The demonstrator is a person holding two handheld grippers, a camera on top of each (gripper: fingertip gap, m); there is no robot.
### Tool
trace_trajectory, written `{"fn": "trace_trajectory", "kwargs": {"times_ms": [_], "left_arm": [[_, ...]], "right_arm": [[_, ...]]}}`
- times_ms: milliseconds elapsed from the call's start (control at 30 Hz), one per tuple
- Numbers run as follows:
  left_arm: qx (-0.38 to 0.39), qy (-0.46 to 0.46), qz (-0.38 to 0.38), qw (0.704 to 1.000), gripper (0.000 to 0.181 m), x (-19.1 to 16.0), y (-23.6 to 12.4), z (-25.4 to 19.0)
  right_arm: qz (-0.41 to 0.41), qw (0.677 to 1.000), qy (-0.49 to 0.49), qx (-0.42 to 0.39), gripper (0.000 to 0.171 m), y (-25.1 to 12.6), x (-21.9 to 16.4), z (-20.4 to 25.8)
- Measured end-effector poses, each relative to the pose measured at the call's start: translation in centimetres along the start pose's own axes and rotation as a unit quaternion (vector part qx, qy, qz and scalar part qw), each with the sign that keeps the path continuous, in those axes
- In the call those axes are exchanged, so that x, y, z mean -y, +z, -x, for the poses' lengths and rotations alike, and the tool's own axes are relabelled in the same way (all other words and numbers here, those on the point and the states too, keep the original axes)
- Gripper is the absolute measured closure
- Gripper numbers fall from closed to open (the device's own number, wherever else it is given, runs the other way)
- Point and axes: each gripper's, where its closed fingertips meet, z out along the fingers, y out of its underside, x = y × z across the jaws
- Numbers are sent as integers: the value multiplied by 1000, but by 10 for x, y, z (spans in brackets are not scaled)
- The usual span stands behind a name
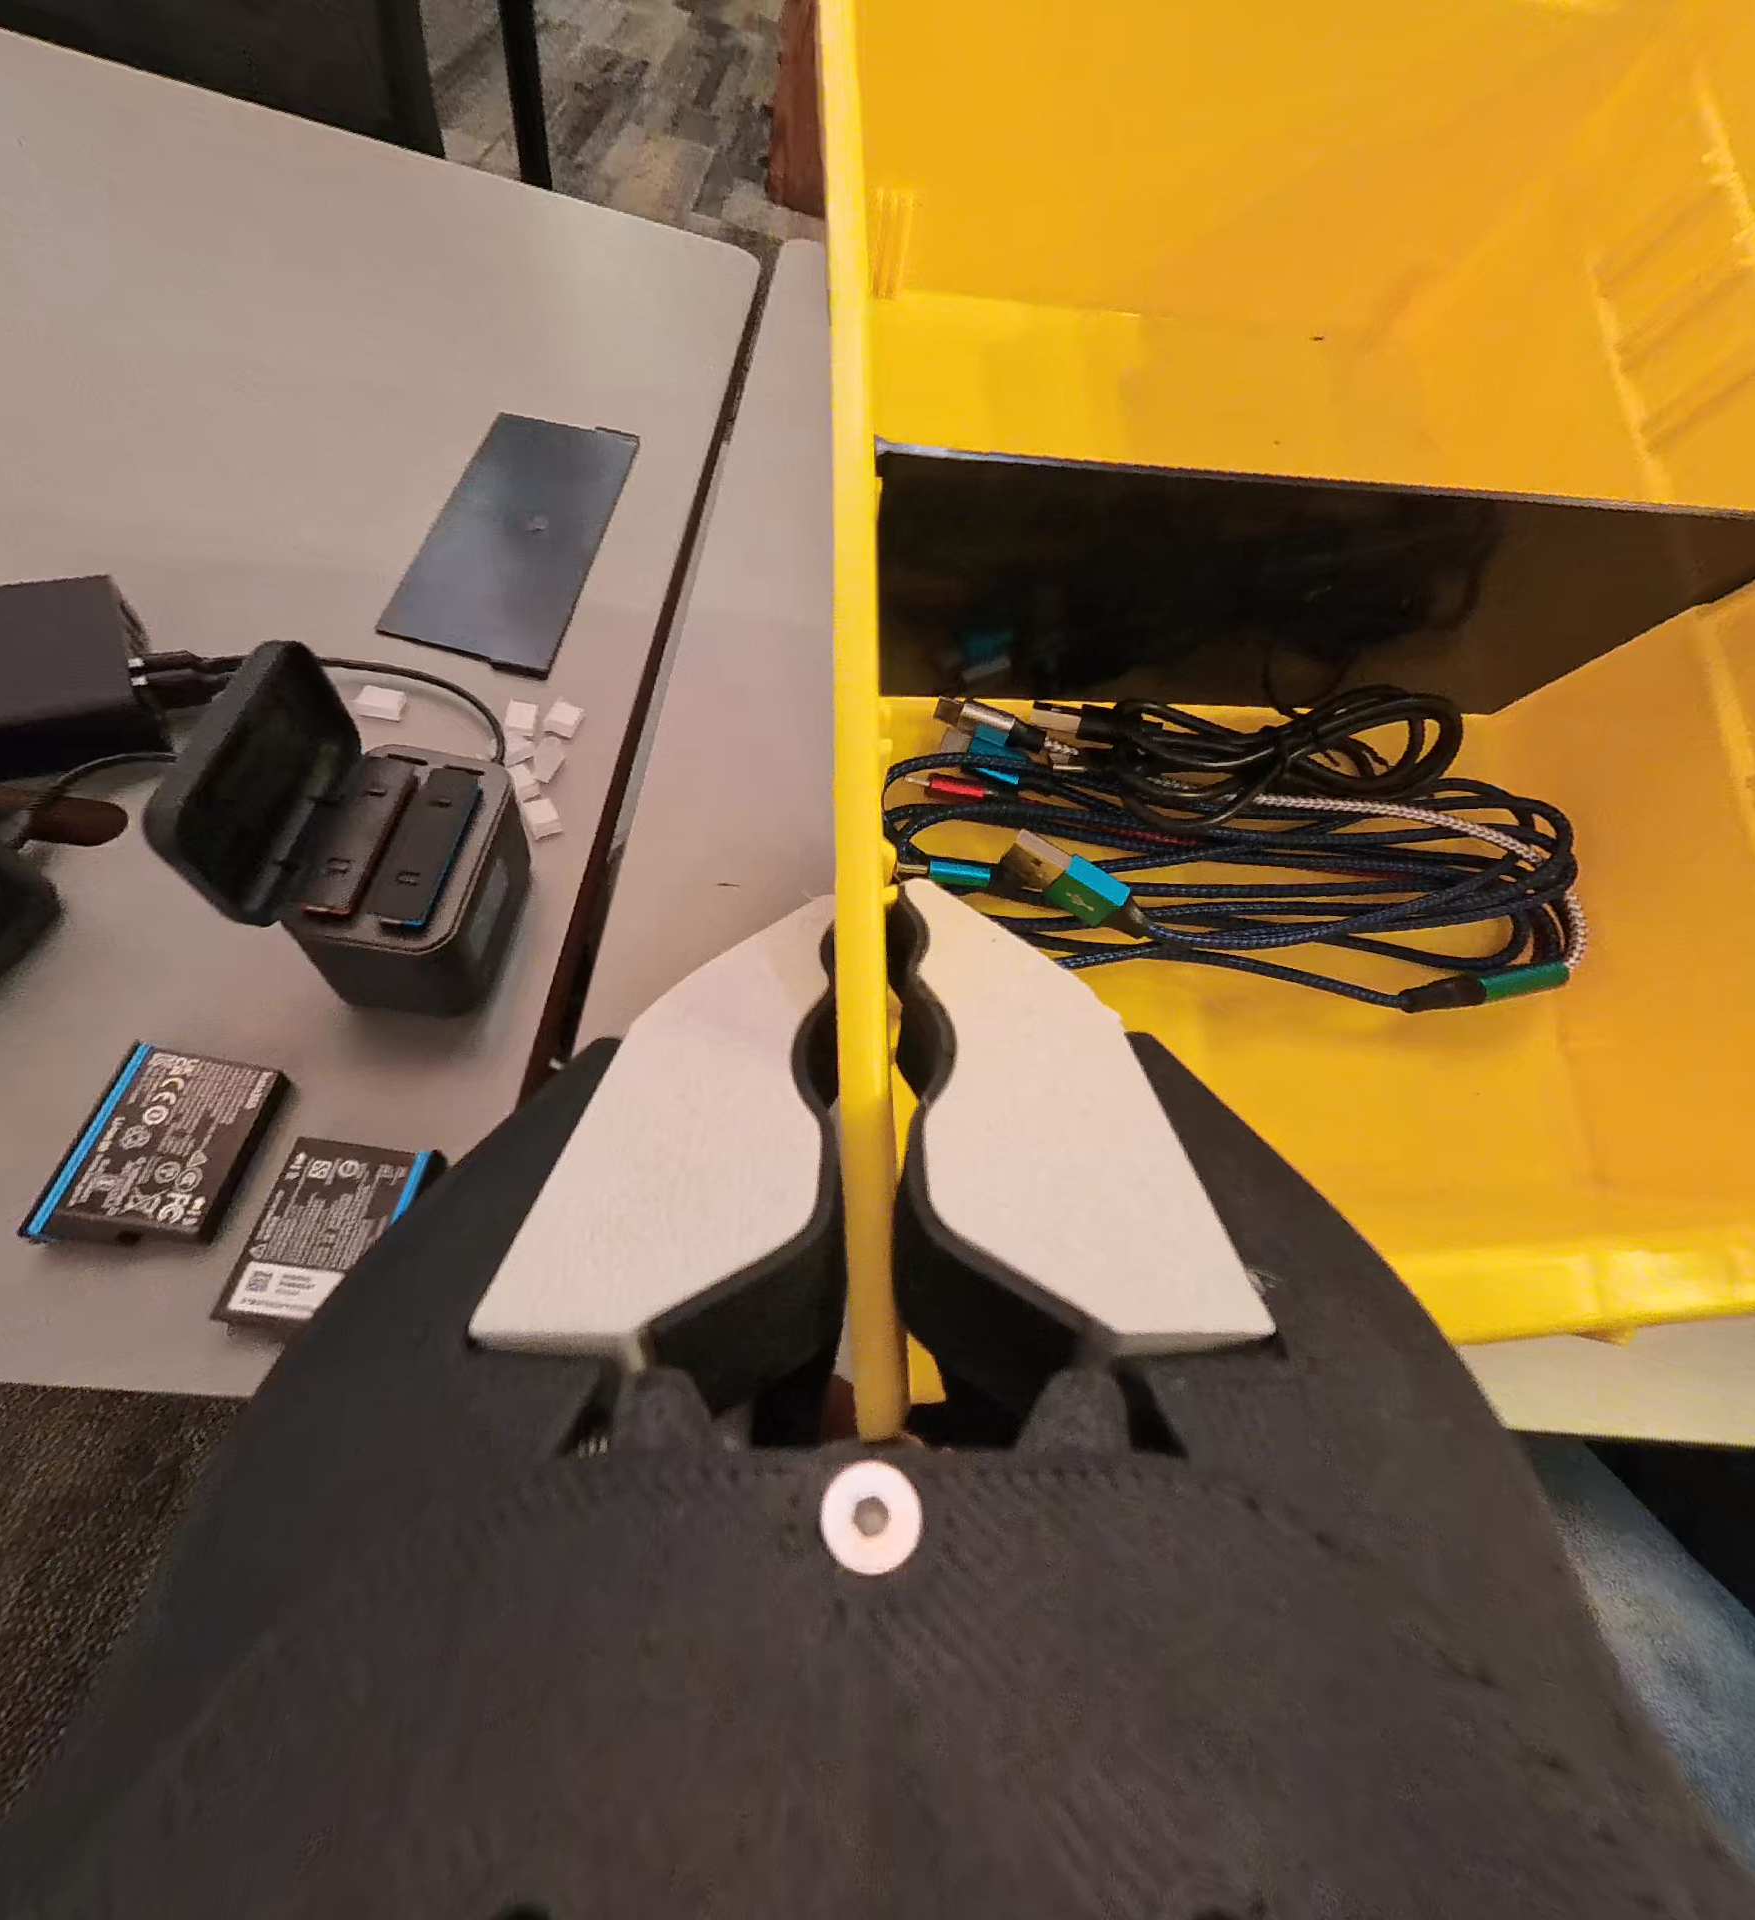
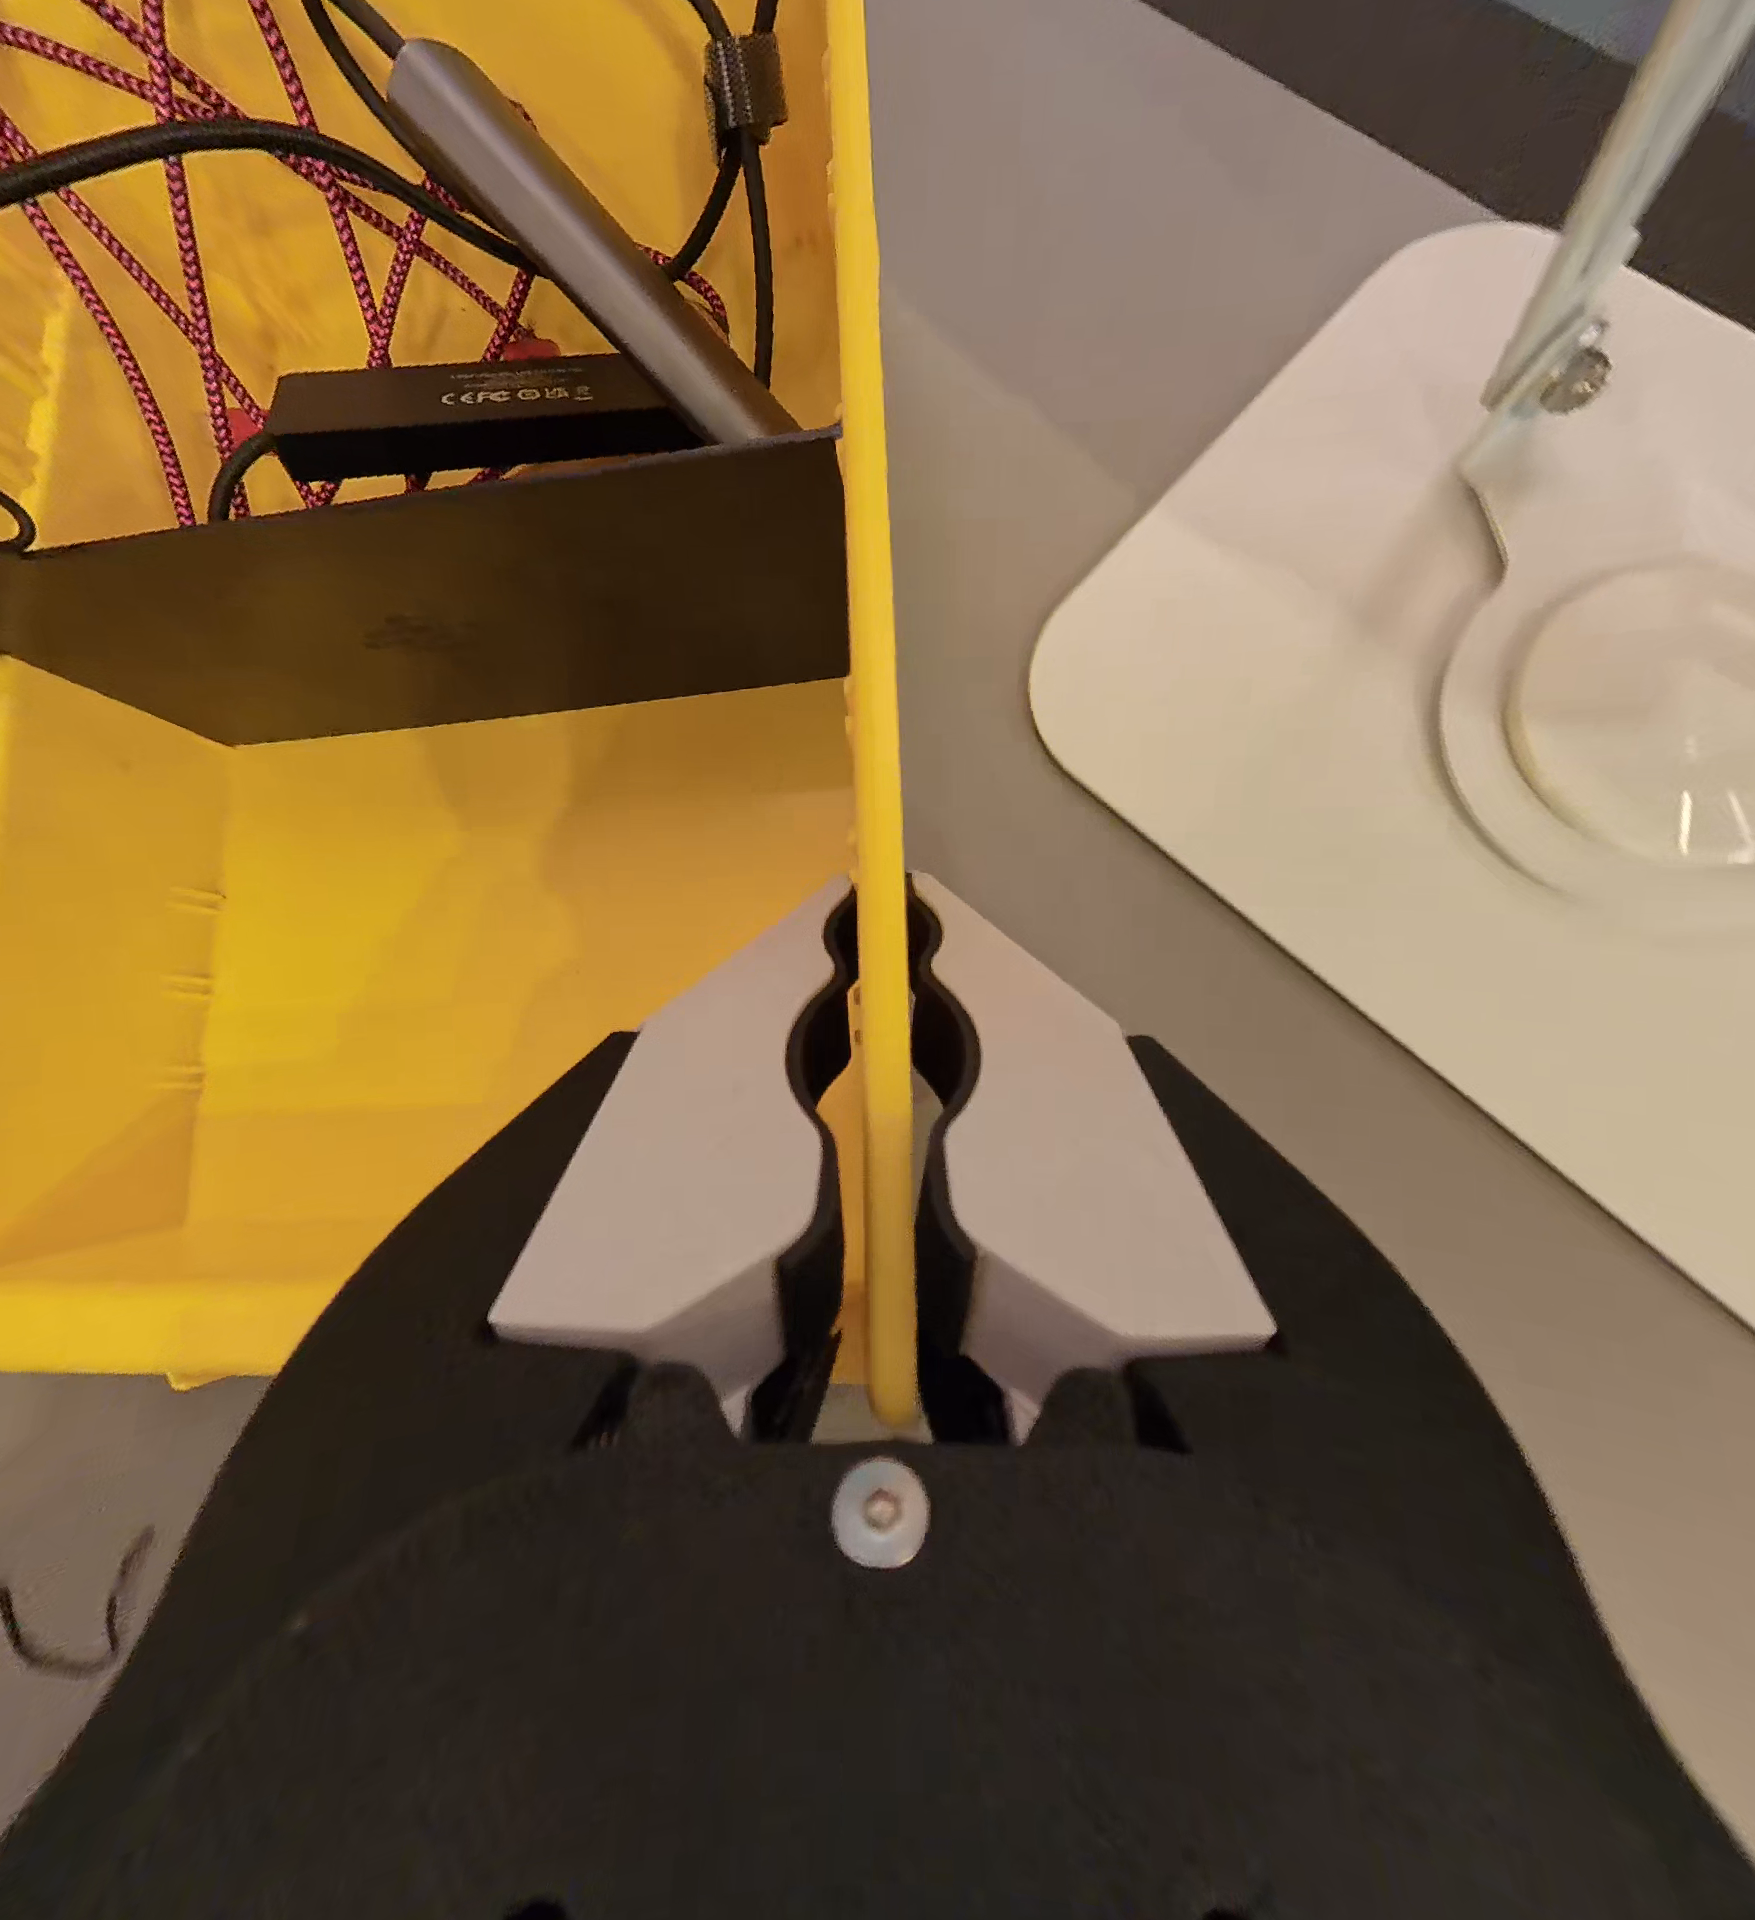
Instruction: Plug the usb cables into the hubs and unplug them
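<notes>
A yellow plastic bin (image 1: pixel 1320 1122) stands on the grey table, split by a black divider (image 1: pixel 1268 582). My left gripper (image 1: pixel 868 914) is shut on the bin's left wall (image 1: pixel 852 623). In that compartment lies a coil of braided USB cables (image 1: pixel 1268 852) with blue, green and red plug ends. My right gripper (image 2: pixel 878 904) is shut on the bin's right wall (image 2: pixel 862 520). Behind the divider (image 2: pixel 416 623) in the right wrist view lie a black USB hub (image 2: pixel 478 416), a grey bar-shaped hub (image 2: pixel 582 239) and pink braided cable (image 2: pixel 177 260).
Left of the bin the table (image 1: pixel 229 312) holds a black battery charger case with open lid (image 1: pixel 353 831), two loose batteries (image 1: pixel 161 1143), a black flat plate (image 1: pixel 509 540) and small white bits (image 1: pixel 540 748). Right of the bin stands a white lamp base (image 2: pixel 1424 831). Left tips to right tips: about 50 centimeters.
</notes>
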Motion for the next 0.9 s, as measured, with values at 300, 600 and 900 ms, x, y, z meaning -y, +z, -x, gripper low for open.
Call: {"fn": "trace_trajectory", "kwargs": {"times_ms": [300,600,900], "left_arm": [[24,-23,-42,999,177,20,-34,23],[47,-27,-73,996,177,35,-74,38],[30,-18,-72,997,177,42,-80,19]], "right_arm": [[-3,1000,-29,5,150,30,17,80],[8,995,-95,18,112,23,-20,188],[-28,998,-43,35,54,19,-38,270]]}}
